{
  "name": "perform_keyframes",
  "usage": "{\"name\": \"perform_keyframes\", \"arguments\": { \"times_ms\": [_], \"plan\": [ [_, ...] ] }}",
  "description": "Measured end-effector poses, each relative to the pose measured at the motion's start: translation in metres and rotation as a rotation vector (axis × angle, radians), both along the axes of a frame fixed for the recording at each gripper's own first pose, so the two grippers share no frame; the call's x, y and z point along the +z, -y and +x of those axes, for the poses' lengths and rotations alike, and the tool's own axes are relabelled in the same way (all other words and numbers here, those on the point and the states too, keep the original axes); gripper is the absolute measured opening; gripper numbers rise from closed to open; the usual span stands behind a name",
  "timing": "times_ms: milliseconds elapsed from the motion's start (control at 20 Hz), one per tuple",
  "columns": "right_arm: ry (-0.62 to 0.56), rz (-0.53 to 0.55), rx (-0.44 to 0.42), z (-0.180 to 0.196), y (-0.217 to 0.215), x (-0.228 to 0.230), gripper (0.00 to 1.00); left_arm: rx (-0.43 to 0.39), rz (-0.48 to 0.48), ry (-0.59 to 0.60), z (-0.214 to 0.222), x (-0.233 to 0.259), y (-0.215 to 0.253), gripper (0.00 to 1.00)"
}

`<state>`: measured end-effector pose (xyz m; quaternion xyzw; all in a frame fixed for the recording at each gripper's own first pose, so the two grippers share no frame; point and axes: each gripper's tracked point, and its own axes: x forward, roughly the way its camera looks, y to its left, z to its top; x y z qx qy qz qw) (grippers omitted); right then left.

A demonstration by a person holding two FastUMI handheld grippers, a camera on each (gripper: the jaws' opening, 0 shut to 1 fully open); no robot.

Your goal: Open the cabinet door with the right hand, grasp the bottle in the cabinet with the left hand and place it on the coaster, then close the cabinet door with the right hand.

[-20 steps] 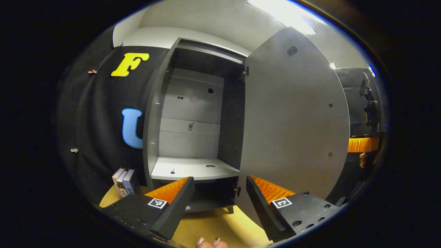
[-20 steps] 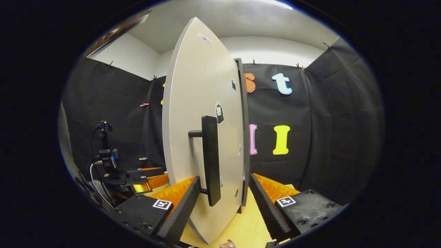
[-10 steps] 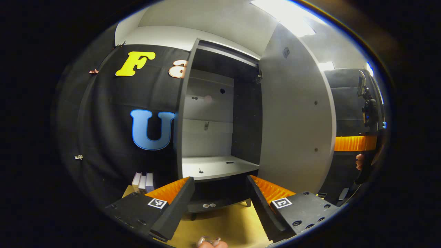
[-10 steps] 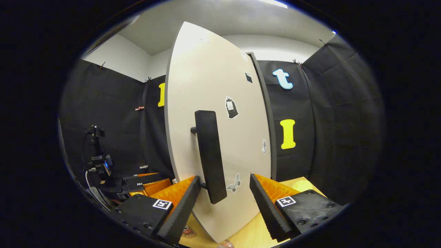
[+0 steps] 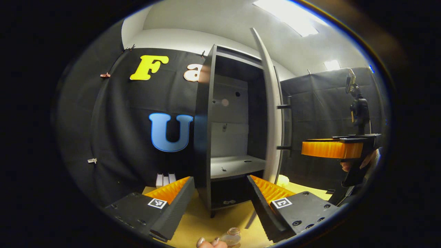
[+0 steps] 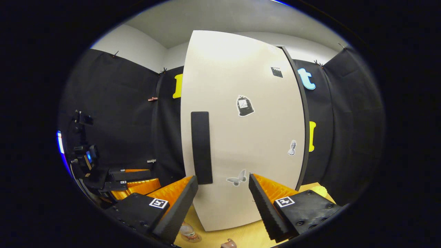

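In the left gripper view, the left gripper (image 5: 220, 199) is seen at the bottom of the frame with its fingers spread wide and nothing held between them. Behind it, at the centre, the cabinet (image 5: 203, 137) stands on the yellow table (image 5: 200, 224), with the cabinet door (image 5: 272, 113) seen nearly edge-on and part open. The glass bottle (image 5: 231, 237) is found at the bottom centre of the frame, on the table in front of the cabinet. The right gripper (image 5: 330, 148) is seen at the right edge, held by a hand (image 5: 358, 163). In the right gripper view, the right gripper (image 6: 223, 196) is shown wide apart and empty at the bottom, facing the door's pale outer face (image 6: 241, 131), where the black handle (image 6: 201, 147) is seen left of centre. The bottle (image 6: 187, 231) on its coaster (image 6: 191, 238) is seen at the bottom, left of centre.
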<state>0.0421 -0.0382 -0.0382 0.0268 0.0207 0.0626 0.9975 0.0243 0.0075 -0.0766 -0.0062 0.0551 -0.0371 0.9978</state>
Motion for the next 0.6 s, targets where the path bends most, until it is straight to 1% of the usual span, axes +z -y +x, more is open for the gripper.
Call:
{"name": "perform_keyframes", "arguments": {
  "times_ms": [50,100,250,400,500,600],
  "plan": [
    [0.0,-0.01,-0.008,0.002,0.008,-0.004,0.96,0.01,-0.01,-0.002,0.002,-0.001,0.004,0.92],
    [-0.001,-0.018,-0.016,0.004,0.014,-0.007,0.96,0.015,-0.023,0.001,0.004,0.001,0.01,0.95],
    [0.018,-0.032,-0.043,0.007,0.04,-0.014,0.96,0.026,-0.032,0.019,0.013,0.006,0.035,0.95],
    [0.061,-0.074,-0.086,0.013,0.075,-0.015,0.96,0.036,-0.028,0.026,0.025,0.003,0.061,0.95],
    [0.084,-0.075,-0.077,0.014,0.083,-0.013,0.96,0.048,-0.032,0.025,0.03,0.003,0.08,0.95],
    [0.088,-0.059,-0.045,0.014,0.085,-0.014,0.96,0.069,-0.037,0.023,0.036,0.0,0.092,0.95]
  ]
}}
